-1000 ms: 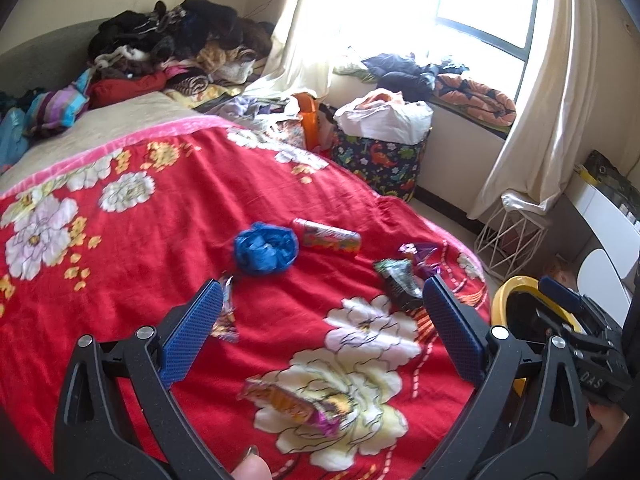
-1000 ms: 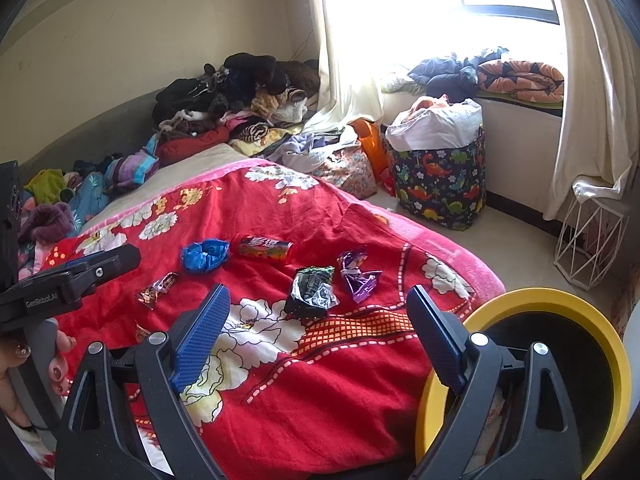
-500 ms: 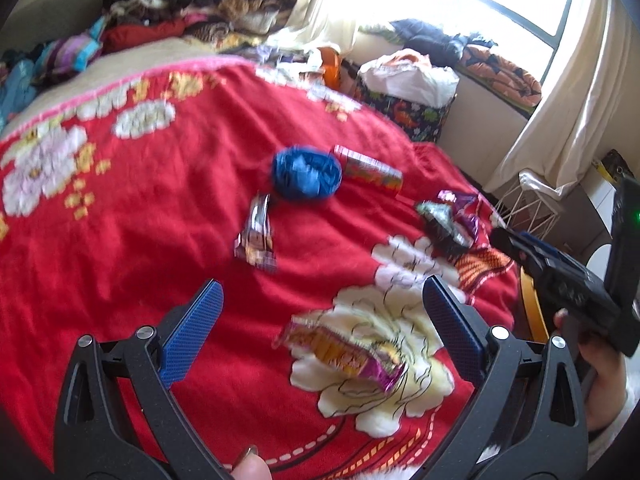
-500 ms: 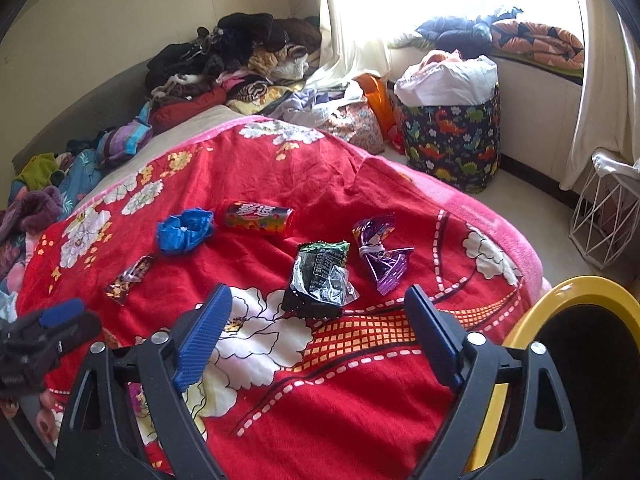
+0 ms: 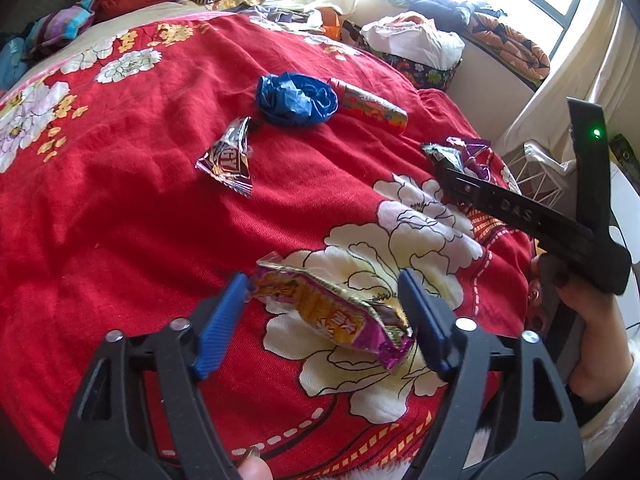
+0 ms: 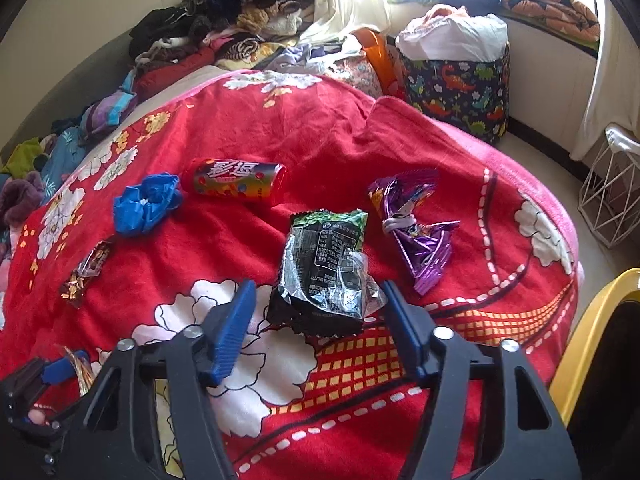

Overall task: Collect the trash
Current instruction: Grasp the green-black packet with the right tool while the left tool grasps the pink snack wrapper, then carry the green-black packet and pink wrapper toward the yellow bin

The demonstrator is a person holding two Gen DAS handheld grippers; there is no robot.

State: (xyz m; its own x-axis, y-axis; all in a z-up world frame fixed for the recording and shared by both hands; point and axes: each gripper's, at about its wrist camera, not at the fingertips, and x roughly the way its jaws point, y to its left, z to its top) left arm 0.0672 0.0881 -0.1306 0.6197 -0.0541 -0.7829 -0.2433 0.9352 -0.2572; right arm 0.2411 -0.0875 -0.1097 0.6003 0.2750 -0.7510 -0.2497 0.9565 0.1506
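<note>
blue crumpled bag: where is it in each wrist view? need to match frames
Left wrist: blue bag sits upper centre on the red blanket, far beyond the open left gripper.
Right wrist: blue bag sits at middle left, well left of the open right gripper.
Shared landmark: the candy tube lies just right of the bag in both.

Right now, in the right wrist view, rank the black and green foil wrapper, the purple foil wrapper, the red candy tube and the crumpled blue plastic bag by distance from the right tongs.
1. Black and green foil wrapper, between the open right tongs.
2. Purple foil wrapper, ahead to the right.
3. Red candy tube and crumpled blue plastic bag, far left: too close to call.
</note>
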